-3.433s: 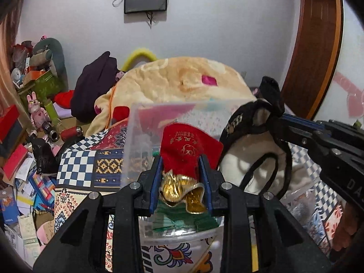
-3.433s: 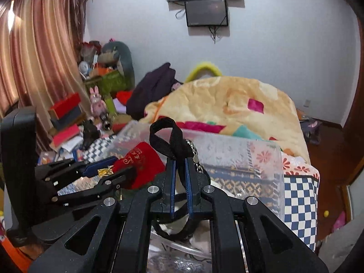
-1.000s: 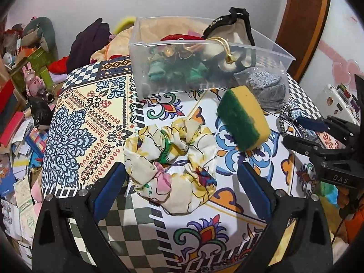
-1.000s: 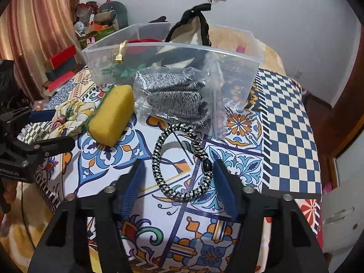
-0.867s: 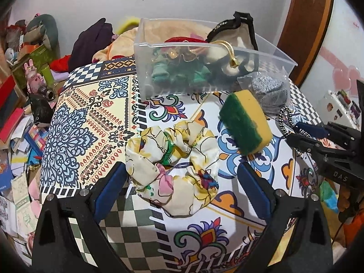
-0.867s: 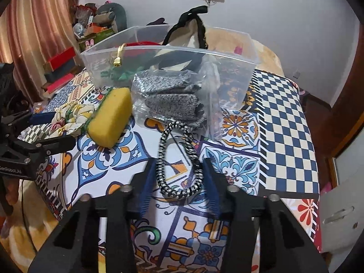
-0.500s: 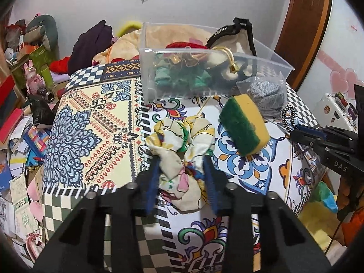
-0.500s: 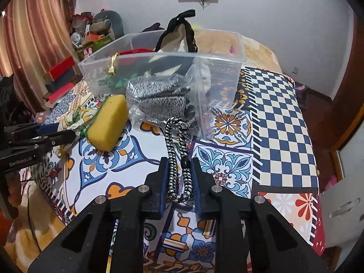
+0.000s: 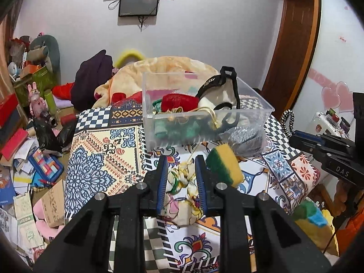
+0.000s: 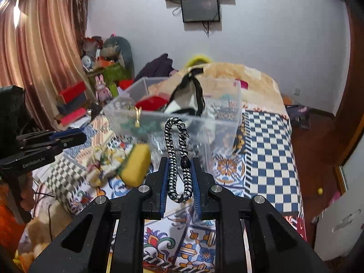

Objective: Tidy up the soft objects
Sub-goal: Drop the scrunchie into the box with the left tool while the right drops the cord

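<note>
While clamped: scrunchie [image 9: 182, 188] left, braided loop [image 10: 178, 159] right.

I see a dark screen [image 9: 138, 3] mounted on the white wall, pink curtains [image 10: 43, 52] at the left, a pink rabbit toy [image 9: 35, 100] among clutter, and a wooden door frame [image 9: 293, 34] at the right.
</note>
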A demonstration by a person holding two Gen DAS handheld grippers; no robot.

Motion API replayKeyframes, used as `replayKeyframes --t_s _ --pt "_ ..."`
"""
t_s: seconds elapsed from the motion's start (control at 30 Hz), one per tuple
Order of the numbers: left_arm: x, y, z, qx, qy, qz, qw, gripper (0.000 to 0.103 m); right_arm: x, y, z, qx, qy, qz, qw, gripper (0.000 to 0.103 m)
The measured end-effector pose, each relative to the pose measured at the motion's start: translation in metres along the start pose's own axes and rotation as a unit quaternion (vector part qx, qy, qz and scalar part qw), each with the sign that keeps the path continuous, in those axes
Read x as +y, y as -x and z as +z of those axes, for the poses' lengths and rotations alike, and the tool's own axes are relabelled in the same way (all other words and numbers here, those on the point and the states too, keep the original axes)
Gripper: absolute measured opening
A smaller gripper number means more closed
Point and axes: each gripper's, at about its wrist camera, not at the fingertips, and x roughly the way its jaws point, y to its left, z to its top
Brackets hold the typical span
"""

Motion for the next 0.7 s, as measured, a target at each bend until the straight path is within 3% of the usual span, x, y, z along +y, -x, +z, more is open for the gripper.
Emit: replayKeyframes --t_s 0.07,0.1,0.13,0.4,0.47,0.63,0.7 --pt "0.001 -0.005 0.0 0.01 0.003 0.004 0.9999 0.047 0.0 0.003 0.001 -0.003 -0.001 0.002 1.0 0.017" --pt "0.001 -0.01 -0.002 0.016 0.004 0.01 0.9998 0.066 0.001 0.003 0.001 -0.003 -0.001 0.002 1.0 0.017" --pt "0.001 -0.013 -0.005 0.017 0.005 0.014 0.9997 0.077 0.0 0.003 0.001 -0.002 -0.001 0.001 1.0 0.017" --pt "0.004 -0.063 -0.035 0.095 0.006 0.018 0.9953 0.08 -0.014 0.0 -0.002 0.004 -0.02 -0.003 1.0 0.017" --pt "0.004 -0.067 -0.037 0.092 0.008 0.017 0.9956 0.076 -0.016 0.001 -0.003 0.004 -0.02 -0.006 1.0 0.017" --pt "0.007 -0.066 -0.033 0.077 0.008 0.016 0.9969 0.018 -0.02 -0.001 -0.004 0.007 -0.025 -0.01 1.0 0.017" --pt "0.011 -0.064 -0.029 0.073 0.018 0.012 0.9971 0.014 -0.021 -0.003 -0.004 0.008 -0.027 -0.011 1.0 0.017"
